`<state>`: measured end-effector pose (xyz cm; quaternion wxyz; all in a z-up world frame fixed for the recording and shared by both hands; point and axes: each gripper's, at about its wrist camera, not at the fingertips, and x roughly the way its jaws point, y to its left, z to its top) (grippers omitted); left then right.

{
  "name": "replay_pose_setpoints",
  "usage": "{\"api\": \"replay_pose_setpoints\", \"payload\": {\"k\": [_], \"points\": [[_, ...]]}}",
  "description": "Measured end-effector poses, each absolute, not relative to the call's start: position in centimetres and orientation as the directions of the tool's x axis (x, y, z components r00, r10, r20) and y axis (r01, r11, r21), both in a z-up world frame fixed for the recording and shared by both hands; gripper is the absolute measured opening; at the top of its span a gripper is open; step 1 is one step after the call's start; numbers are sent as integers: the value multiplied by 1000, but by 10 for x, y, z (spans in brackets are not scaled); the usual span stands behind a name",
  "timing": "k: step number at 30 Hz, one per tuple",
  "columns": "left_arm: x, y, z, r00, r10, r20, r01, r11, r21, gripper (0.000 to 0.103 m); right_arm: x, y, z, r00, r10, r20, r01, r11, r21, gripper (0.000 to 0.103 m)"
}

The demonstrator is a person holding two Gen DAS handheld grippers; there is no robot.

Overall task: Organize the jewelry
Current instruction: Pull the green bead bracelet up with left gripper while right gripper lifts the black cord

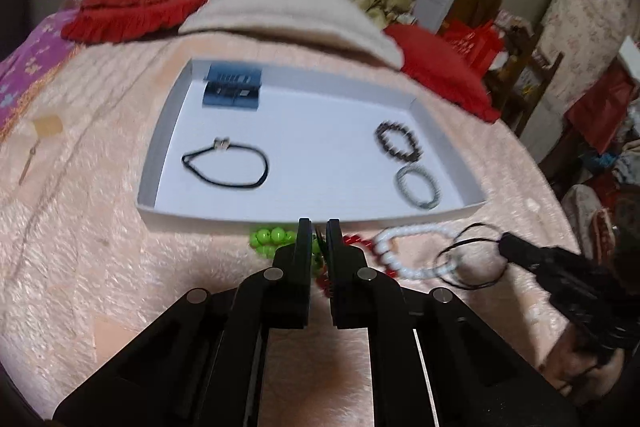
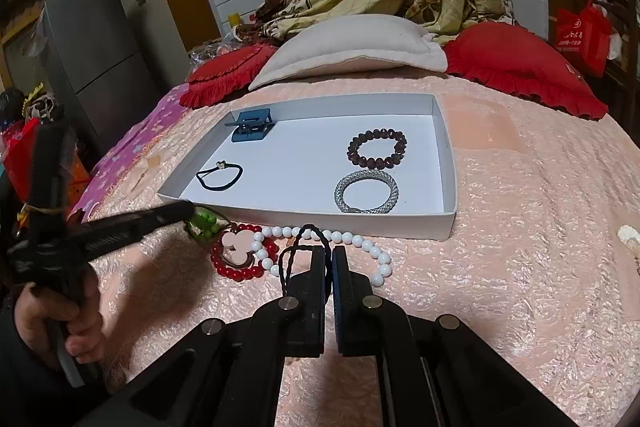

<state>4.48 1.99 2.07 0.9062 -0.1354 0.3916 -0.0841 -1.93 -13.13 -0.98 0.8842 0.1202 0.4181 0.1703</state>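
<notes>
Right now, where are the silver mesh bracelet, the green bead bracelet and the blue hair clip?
silver mesh bracelet (image 2: 367, 191): right wrist view, its left band.
green bead bracelet (image 1: 269, 237): left wrist view, a bead.
blue hair clip (image 2: 251, 126): right wrist view, its body.

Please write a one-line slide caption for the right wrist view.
Right gripper pinches a black cord before a white tray holding bracelets.

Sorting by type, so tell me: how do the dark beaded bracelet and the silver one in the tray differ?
The dark bracelet is a ring of separate, faceted brown-red beads; the silver bracelet is one continuous, mesh-like band. The dark bracelet lies farther back in the tray; the silver bracelet lies nearer the front wall. The silver bracelet shows a clasp at its front; the dark bracelet shows none. Both lie flat on the tray's right side.
</notes>
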Motion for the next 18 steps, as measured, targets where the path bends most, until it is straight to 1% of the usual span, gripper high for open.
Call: {"api": "replay_pose_setpoints", "payload": {"k": [2,8,15,18], "points": [[42,23,27,689,-266,-675,48,945,-324,5,-20,-133,-8,598,401,-694,-197,913,358,3],[43,29,31,688,-269,-674,40,941,-335,5,-20,-133,-7,601,400,-692,-196,913,357,3],[36,40,58,698,-353,-623,81,903,-422,5,-22,-133,0,613,403,-680,-200,911,359,3],[34,43,66,702,-371,-609,85,892,-445,5,-24,-131,2,613,406,-678,-208,911,357,3]]}}
